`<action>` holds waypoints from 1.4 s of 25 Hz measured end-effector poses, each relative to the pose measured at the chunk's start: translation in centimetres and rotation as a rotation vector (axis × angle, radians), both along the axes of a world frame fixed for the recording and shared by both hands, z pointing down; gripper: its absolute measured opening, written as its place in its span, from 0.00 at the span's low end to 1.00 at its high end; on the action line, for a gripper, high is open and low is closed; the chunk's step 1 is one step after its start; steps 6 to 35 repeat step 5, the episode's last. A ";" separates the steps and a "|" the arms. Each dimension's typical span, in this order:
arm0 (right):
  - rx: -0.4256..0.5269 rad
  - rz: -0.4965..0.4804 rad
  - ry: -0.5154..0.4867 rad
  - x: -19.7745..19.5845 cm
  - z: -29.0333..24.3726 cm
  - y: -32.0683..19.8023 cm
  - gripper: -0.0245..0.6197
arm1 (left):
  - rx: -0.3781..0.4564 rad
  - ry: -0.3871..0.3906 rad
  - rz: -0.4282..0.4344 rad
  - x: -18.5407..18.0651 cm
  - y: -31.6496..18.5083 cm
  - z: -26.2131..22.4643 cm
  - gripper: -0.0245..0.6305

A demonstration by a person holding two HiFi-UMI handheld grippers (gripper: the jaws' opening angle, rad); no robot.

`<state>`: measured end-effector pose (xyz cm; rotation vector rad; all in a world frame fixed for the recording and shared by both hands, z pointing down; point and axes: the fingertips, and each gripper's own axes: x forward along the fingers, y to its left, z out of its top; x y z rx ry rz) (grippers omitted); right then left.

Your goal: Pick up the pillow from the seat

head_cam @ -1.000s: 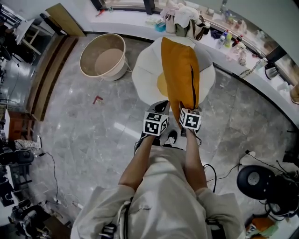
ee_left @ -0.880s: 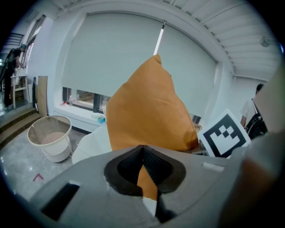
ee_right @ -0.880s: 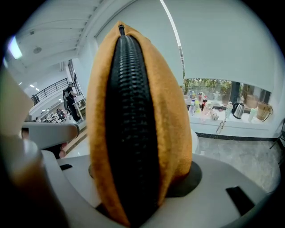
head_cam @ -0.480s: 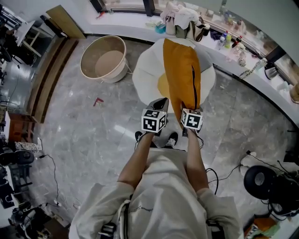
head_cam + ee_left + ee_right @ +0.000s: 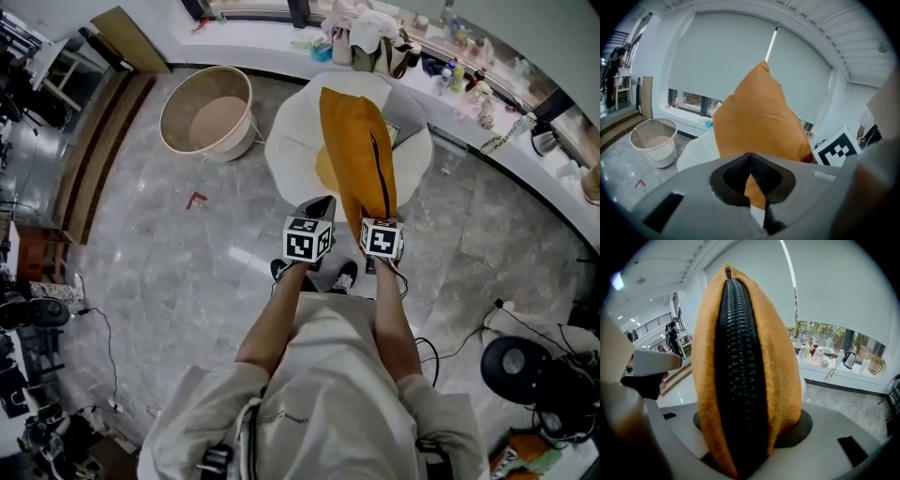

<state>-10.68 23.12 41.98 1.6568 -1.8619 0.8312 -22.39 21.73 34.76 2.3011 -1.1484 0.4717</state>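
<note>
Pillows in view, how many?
1. The orange pillow stands upright over the white seat, its zipper edge clamped in the right tongs. Clutter on the window ledge may hide others.

One orange pillow (image 5: pixel 356 150), one white seat (image 5: pixel 289 141), one beige tub (image 5: pixel 208 114), two hand-held grippers (image 5: pixel 322 208) (image 5: pixel 377 217)

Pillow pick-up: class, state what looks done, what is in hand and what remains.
Done: the right gripper is clamped on the orange pillow along its zipper edge. In hand: the pillow stands on end over the white seat, the left gripper beside it with jaws together. Left: lifting it clear of the seat, not confirmed here.
</note>
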 end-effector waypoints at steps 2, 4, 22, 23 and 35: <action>-0.006 0.000 0.005 0.1 0.3 -0.1 0.41 | -0.007 -0.004 -0.003 0.1 -0.1 0.4 0.05; -0.010 -0.002 0.008 0.1 0.5 -0.2 0.41 | -0.012 -0.007 -0.007 0.0 0.0 0.7 0.05; -0.012 -0.002 0.009 0.1 0.6 -0.2 0.41 | -0.014 -0.009 -0.009 -0.1 0.0 0.9 0.05; -0.012 -0.002 0.009 0.1 0.6 -0.2 0.41 | -0.014 -0.009 -0.009 -0.1 0.0 0.9 0.05; -0.012 -0.002 0.009 0.1 0.6 -0.2 0.41 | -0.014 -0.009 -0.009 -0.1 0.0 0.9 0.05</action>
